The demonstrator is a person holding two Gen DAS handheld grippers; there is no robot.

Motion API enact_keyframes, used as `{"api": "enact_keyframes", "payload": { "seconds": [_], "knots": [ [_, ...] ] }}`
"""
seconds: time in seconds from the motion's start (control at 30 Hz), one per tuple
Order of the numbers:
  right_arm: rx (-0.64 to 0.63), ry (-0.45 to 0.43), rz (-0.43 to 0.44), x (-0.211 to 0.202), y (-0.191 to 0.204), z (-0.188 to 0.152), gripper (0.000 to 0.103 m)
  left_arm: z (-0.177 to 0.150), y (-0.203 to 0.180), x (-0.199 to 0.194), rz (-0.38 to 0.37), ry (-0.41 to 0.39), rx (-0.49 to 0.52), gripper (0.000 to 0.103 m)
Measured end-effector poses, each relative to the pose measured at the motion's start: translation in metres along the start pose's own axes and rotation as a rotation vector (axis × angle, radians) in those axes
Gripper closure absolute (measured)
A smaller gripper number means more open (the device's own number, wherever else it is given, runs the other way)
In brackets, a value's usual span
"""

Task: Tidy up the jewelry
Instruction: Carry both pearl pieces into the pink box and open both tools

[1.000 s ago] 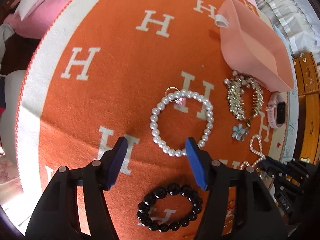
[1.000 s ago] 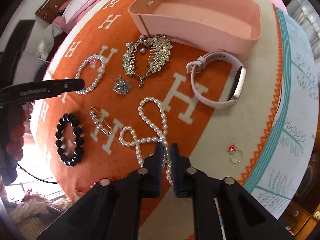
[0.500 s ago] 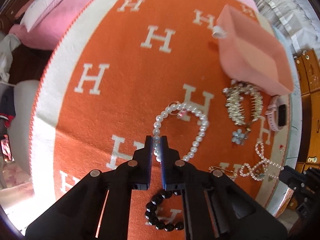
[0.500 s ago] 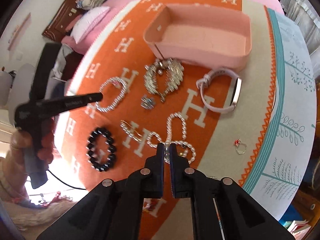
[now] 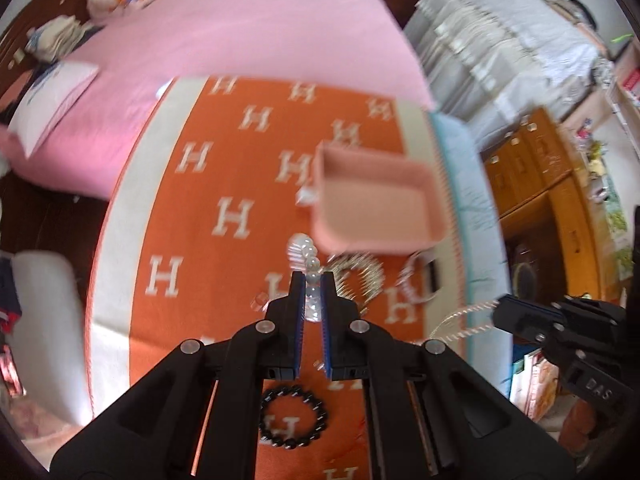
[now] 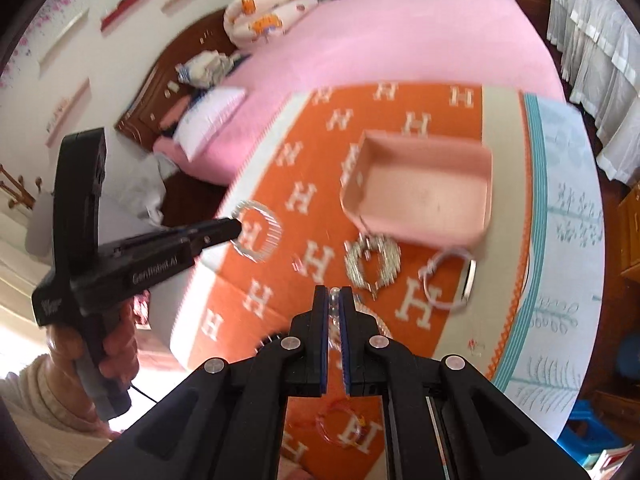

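I am holding two strands aloft above the orange blanket patterned with white H letters (image 6: pixel 320 184), both aimed at the shallow pink rectangular tray (image 6: pixel 486 184) that is waiting empty to take them. My left gripper (image 5: pixel 311 276) is pinching the white pearl bead bracelet (image 5: pixel 305 249) between its blue pads, jaws clamped on the beads, so the loop is dangling just short of the tray's near-left corner. My right gripper (image 6: pixel 333 291) is clamped the same way on the long white pearl strand (image 6: pixel 334 292), which is trailing below the jaws, nearer me than the tray; motion blur is smearing both strands.

Lying on the blanket just in front of the tray are the silver rhinestone leaf hair comb (image 6: pixel 373 262) and the pale pink smartwatch (image 6: pixel 452 280). The black bead bracelet (image 5: pixel 293 417) is resting well short of the tray, beneath my left gripper. These, I judge, are awaiting later trips, since each gripper is carrying one piece at a time.
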State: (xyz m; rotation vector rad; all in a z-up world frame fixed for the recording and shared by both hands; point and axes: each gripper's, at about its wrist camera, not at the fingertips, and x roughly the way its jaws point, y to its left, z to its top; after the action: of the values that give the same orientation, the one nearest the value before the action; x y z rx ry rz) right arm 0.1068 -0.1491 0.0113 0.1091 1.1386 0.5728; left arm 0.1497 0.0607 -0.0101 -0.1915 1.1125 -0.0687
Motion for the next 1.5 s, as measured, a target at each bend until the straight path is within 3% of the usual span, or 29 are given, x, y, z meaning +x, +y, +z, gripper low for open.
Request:
{"api": "enact_keyframes", "payload": {
  "seconds": [0.2, 0.4, 0.73, 0.77, 0.83, 0.87, 0.9, 1.03, 1.5],
  "knots": [
    [0.027, -0.115, 0.023, -0.040, 0.004, 0.051, 0.098, 0.040, -0.039, -0.012, -0.048, -0.054, 0.070, 0.098],
    [0.052, -0.206, 0.009, -0.057, -0.005, 0.098, 0.098, 0.068, -0.068, 0.019, -0.046, -0.042, 0.124, 0.098],
    [0.133, -0.117, -0.102, 0.011, -0.053, 0.138, 0.098, 0.073, -0.077, 0.108, 0.024, 0.037, 0.155, 0.097],
    [0.136, -0.109, -0.123, 0.020, -0.057, 0.137, 0.098, 0.073, -0.075, 0.114, 0.018, 0.055, 0.153, 0.095],
    [0.139, -0.095, -0.148, 0.033, -0.063, 0.137, 0.096, 0.072, -0.073, 0.125, 0.003, 0.091, 0.147, 0.081],
    [0.144, -0.090, -0.156, 0.039, -0.068, 0.137, 0.094, 0.070, -0.072, 0.129, 0.012, 0.098, 0.147, 0.064],
    [0.147, -0.085, -0.161, 0.045, -0.072, 0.136, 0.089, 0.068, -0.071, 0.130, 0.018, 0.091, 0.149, 0.055],
    [0.141, -0.077, -0.196, 0.060, -0.083, 0.131, 0.073, 0.062, -0.067, 0.131, 0.030, 0.079, 0.157, 0.054],
    [0.117, -0.008, -0.283, 0.104, -0.090, 0.098, 0.073, 0.040, -0.062, 0.118, 0.073, 0.057, 0.164, 0.054]
  ]
}}
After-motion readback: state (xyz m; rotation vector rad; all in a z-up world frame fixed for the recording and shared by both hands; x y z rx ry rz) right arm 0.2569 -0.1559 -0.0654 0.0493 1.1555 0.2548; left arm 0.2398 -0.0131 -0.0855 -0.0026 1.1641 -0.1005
